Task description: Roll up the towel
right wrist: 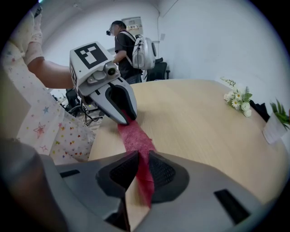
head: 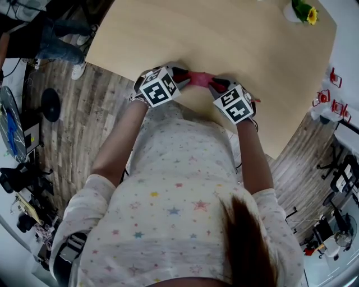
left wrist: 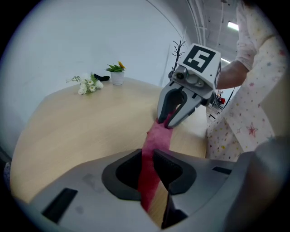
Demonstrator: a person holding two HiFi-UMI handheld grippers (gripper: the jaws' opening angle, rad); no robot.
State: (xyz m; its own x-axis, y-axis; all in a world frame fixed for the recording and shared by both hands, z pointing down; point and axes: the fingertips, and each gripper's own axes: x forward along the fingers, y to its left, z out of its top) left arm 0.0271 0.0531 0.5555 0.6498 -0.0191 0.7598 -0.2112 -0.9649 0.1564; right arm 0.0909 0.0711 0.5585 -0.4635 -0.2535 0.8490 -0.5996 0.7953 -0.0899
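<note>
A red towel [head: 200, 78] is stretched in a narrow band between my two grippers, just above the near edge of the light wooden table [head: 224, 39]. My left gripper [head: 182, 77] is shut on the towel's left end [left wrist: 147, 170]. My right gripper [head: 216, 85] is shut on its right end [right wrist: 144, 170]. In the left gripper view the towel [left wrist: 158, 136] runs from my jaws to the right gripper [left wrist: 174, 120] facing me. In the right gripper view the towel [right wrist: 136, 138] runs to the left gripper [right wrist: 124, 118]. Each gripper carries a marker cube [head: 159, 87].
A small pot with a yellow flower [head: 303, 11] and a bunch of white flowers [left wrist: 88, 84] stand at the table's far side. Another person with a backpack [right wrist: 131, 50] stands beyond the table. Chairs and equipment [head: 22, 129] crowd the wooden floor at both sides.
</note>
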